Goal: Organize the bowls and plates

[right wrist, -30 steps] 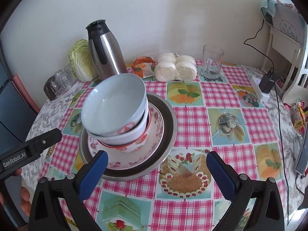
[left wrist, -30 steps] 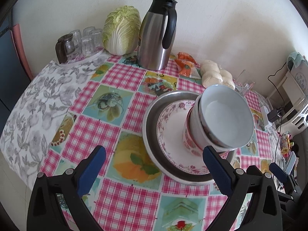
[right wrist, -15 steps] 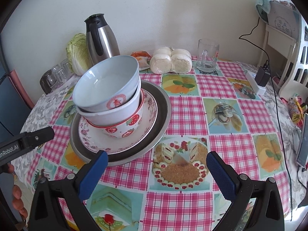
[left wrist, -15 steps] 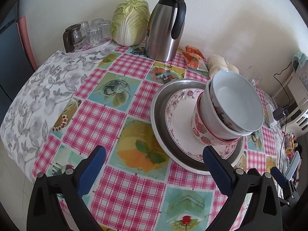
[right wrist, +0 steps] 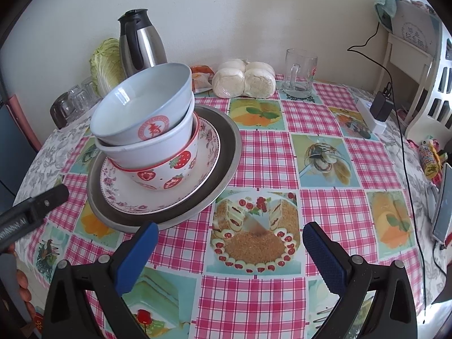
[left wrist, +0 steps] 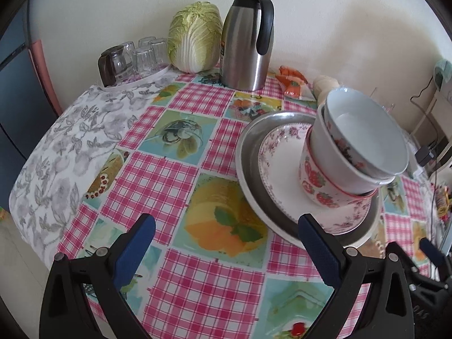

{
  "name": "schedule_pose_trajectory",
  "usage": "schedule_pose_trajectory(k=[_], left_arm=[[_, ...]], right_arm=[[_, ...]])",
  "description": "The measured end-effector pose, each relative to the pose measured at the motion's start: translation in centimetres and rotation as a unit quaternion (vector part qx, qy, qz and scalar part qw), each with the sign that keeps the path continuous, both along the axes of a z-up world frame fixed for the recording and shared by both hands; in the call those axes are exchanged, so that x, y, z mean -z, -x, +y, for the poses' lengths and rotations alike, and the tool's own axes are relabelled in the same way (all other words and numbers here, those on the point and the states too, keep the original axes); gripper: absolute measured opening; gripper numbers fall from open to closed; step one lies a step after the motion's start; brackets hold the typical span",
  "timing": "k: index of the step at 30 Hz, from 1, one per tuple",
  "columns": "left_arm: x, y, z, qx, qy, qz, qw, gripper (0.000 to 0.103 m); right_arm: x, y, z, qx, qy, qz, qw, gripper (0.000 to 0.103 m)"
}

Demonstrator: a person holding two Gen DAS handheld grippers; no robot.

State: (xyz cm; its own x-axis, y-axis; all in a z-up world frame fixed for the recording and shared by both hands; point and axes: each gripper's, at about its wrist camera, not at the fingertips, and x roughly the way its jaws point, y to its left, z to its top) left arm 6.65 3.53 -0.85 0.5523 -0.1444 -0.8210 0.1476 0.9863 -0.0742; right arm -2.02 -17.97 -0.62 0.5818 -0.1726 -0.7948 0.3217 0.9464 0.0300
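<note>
Left gripper (left wrist: 226, 237) and right gripper (right wrist: 230, 244) both spread wide, empty, hovering over the tablecloth (right wrist: 319, 152) near the stack. Three nested bowls (right wrist: 149, 138) tilt on a floral plate (right wrist: 118, 189) inside a metal tray (right wrist: 228, 152). Glasses (right wrist: 75, 99) behind partly hidden, hands mostly cut off.

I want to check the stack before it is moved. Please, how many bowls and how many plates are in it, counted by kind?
Bowls: 3 - the top pale blue bowl, the white bowl under it, the strawberry bowl at the bottom.
Plates: 2 - the floral plate on the large metal plate.
Total: 5
</note>
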Motion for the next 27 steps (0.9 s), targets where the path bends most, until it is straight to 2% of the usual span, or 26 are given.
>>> schedule_pose_trajectory(k=[9, 27], left_arm=[[1.9, -0.4, -0.2, -0.002, -0.023, 0.039, 0.9990, 0.101], [2.2, -0.6, -0.5, 0.001, -0.033, 0.049, 0.9983, 0.101]], right_arm=[[-0.2, -0.1, -0.1, 0.001, -0.002, -0.004, 1.000, 0.103], [0.1, -0.3, -0.2, 0.003, -0.004, 0.001, 1.000, 0.103]])
